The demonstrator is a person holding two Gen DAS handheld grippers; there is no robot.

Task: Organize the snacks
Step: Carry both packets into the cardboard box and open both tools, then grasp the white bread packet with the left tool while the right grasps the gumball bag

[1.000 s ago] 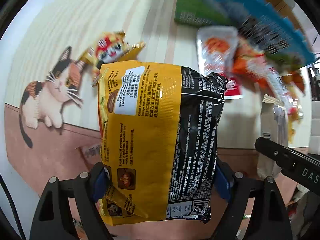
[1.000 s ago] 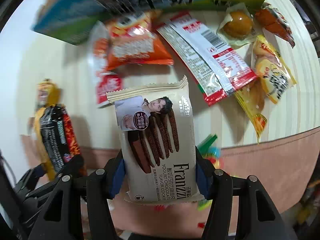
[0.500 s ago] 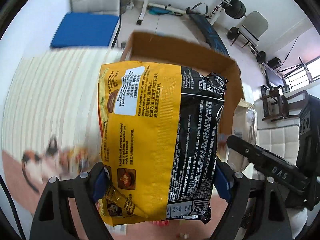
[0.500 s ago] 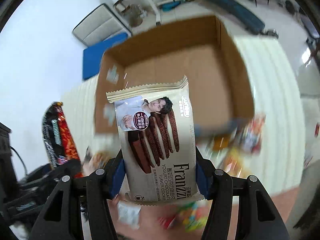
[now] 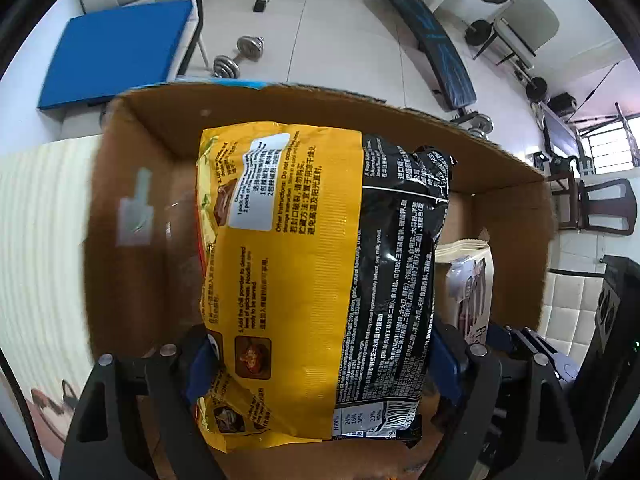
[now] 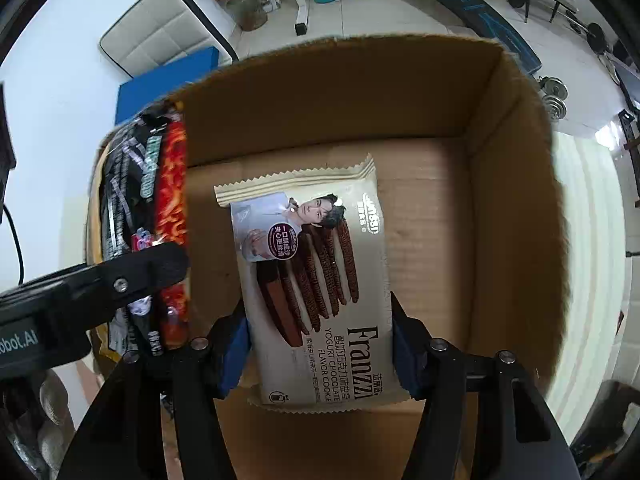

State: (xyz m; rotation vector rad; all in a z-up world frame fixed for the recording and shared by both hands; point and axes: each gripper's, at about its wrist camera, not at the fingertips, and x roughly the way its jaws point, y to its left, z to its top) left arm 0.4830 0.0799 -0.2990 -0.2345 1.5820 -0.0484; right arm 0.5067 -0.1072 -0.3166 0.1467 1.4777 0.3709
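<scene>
My left gripper (image 5: 322,360) is shut on a yellow and black noodle packet (image 5: 316,280), held over the open cardboard box (image 5: 120,184). My right gripper (image 6: 320,348) is shut on a beige Franzzi cookie packet (image 6: 320,292), also above the box (image 6: 512,168), whose brown floor shows bare around the packet. In the right wrist view the noodle packet (image 6: 160,208) and the left gripper's black body (image 6: 96,284) sit at the left of the box. The cookie packet (image 5: 472,280) shows at the right edge of the left wrist view.
The box stands on a cream striped mat (image 5: 36,240) on the table. Beyond the box lie a white tiled floor, a blue cushioned chair (image 5: 116,56), dumbbells (image 5: 236,56) and a weight bench (image 5: 436,52). A gloved hand (image 6: 44,412) shows at the lower left.
Both grippers have carried their packets away from the pile of snacks on the mat and over the open cardboard box. Both grips are unchanged.
</scene>
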